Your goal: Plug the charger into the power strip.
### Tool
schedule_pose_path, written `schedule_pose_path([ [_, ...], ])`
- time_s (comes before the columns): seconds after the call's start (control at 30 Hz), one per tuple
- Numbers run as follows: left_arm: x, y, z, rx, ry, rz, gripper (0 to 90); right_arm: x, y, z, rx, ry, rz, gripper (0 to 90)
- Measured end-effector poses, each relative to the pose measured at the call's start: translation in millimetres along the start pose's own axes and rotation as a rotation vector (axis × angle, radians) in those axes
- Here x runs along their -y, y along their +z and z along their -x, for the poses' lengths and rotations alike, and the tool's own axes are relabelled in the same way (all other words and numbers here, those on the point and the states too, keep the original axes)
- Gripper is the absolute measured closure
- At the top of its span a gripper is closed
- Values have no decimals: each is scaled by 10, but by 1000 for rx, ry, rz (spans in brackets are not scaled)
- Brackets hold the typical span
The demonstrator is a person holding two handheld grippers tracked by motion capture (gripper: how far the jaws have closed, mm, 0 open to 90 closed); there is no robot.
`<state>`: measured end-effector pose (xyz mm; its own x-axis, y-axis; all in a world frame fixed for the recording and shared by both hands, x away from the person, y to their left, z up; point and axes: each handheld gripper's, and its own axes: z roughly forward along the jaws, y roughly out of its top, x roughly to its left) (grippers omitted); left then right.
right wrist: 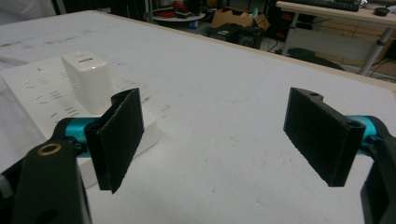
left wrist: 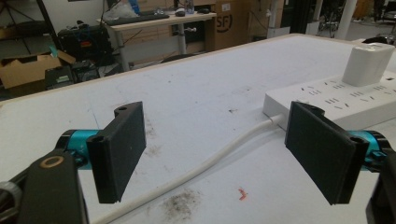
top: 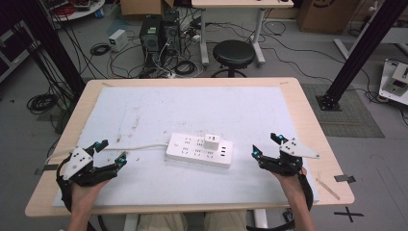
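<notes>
Both grippers, left [top: 111, 151] and right [top: 266, 145], rest with jaws apart at 8 and 4 o'clock, flanking the centred white plastic power strip [top: 199, 149]; its white cube charger [top: 211, 141] sits plugged in, untouched, so the work looks unstarted

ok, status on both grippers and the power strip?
Left gripper open, empty, beside the cord. Right gripper open, empty, right of the power strip. White charger plugged in, untouched. Nothing between grippers and strip.
</notes>
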<state>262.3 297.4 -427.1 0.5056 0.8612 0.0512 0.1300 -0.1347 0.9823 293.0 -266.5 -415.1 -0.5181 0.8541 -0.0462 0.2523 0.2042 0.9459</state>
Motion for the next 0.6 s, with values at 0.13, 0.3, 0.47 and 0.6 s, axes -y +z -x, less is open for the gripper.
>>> schedule_pose_path([
  [0.13,-1,0,0,1,2,-2,205,1,1,3,-4,-9,3,205],
  [0.3,-8,2,8,1,6,-2,205,22,-1,9,-11,-3,-5,206],
  [0.47,-5,11,19,5,7,-5,205,37,-21,14,-8,2,-6,205],
  [0.6,-10,14,21,3,5,-6,205,39,-29,23,-5,3,-5,206],
])
